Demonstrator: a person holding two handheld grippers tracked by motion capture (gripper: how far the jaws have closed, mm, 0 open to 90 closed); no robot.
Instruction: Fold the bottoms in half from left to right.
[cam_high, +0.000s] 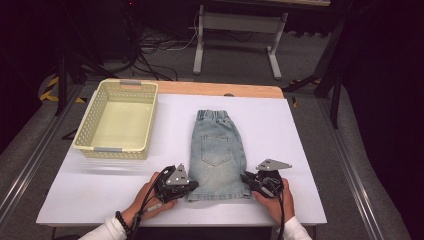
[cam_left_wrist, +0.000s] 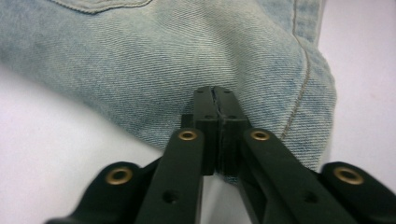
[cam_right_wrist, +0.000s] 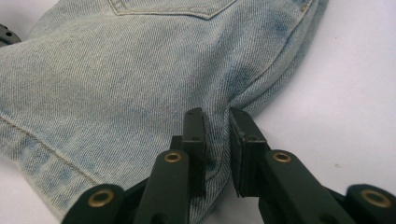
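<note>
Light-blue denim shorts (cam_high: 217, 150) lie flat on the white table (cam_high: 295, 150), waistband away from me and back pocket up. At the near left hem corner my left gripper (cam_high: 194, 186) has its jaws pressed together on a pinch of denim (cam_left_wrist: 140, 60), tips (cam_left_wrist: 215, 93) on the puckered cloth. My right gripper (cam_high: 246, 178) is at the near right hem corner. In the right gripper view its jaws (cam_right_wrist: 216, 116) stand a little apart with a fold of the shorts (cam_right_wrist: 116, 70) squeezed between them, and the cloth creases at the tips.
A pale yellow perforated basket (cam_high: 120, 149) stands at the back left of the table with nothing in it. White tabletop stretches to the right of the shorts. Beyond the far wooden edge (cam_high: 220, 89) are a table frame and cables on the floor.
</note>
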